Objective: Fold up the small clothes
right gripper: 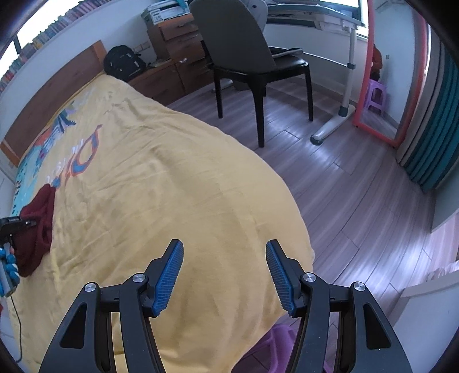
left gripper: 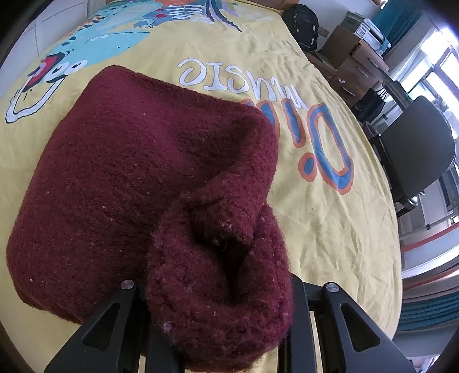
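A dark red knitted garment (left gripper: 137,172) lies on the yellow printed bedspread (left gripper: 330,229). My left gripper (left gripper: 221,304) is shut on a bunched end of the garment, which fills the gap between the jaws and hides the fingertips. The garment also shows at the far left of the right wrist view (right gripper: 37,226), with the left gripper's body beside it. My right gripper (right gripper: 225,275) is open and empty, blue pads (right gripper: 169,275) wide apart, above the bedspread (right gripper: 172,178) near the bed's right edge.
A dark chair (right gripper: 243,57) stands on the wood floor beside the bed, with a desk (right gripper: 330,17) behind it. Wooden drawers (right gripper: 178,48) and a black backpack (right gripper: 123,61) sit near the headboard. A mirror (right gripper: 387,86) leans at the right. A purple stool (right gripper: 275,347) is below the gripper.
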### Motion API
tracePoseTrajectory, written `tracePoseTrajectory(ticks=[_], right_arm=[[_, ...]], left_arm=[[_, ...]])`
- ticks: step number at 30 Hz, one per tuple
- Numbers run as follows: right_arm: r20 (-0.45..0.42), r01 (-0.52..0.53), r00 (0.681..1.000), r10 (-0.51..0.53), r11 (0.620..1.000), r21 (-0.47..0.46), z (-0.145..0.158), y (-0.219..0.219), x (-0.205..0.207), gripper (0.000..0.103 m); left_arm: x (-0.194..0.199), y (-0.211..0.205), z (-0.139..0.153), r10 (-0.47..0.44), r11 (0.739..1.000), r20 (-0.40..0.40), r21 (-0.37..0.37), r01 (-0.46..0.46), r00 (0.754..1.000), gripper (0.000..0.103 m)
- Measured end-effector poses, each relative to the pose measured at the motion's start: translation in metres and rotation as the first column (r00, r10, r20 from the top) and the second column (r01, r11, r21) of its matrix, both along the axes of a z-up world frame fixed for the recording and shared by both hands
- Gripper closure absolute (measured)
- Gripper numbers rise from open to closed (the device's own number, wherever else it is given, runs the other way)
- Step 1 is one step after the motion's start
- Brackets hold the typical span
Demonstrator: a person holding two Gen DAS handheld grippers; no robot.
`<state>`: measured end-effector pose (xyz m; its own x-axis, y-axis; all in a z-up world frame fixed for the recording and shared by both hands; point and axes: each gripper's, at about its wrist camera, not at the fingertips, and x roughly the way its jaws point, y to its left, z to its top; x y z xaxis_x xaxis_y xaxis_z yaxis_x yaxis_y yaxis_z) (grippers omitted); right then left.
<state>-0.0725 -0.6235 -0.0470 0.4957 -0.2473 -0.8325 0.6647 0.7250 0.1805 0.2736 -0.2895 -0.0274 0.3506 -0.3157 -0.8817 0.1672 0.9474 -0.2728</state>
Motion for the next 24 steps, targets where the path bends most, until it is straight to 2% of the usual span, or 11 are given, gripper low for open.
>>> tracePoseTrajectory(ticks=[9, 19, 24], right_arm=[[0.002, -0.028, 1.0, 0.028, 1.0, 0.006, 0.0, 0.009, 0.009, 0.041], [0.018, -0.022, 1.0, 0.022, 1.0, -0.004, 0.008, 0.016, 0.001, 0.042], [0.028, -0.012, 1.0, 0.012, 1.0, 0.008, 0.006, 0.018, -0.004, 0.042]], left_arm=[[0.002, -0.001, 0.001, -0.018, 1.0, -0.007, -0.019, 0.017, 1.0, 0.081], [-0.005, -0.006, 0.01, -0.061, 0.997, -0.015, -0.041, 0.061, 0.998, 0.063], [-0.011, -0.008, 0.017, -0.1, 0.991, -0.016, -0.091, 0.099, 0.995, 0.063]])
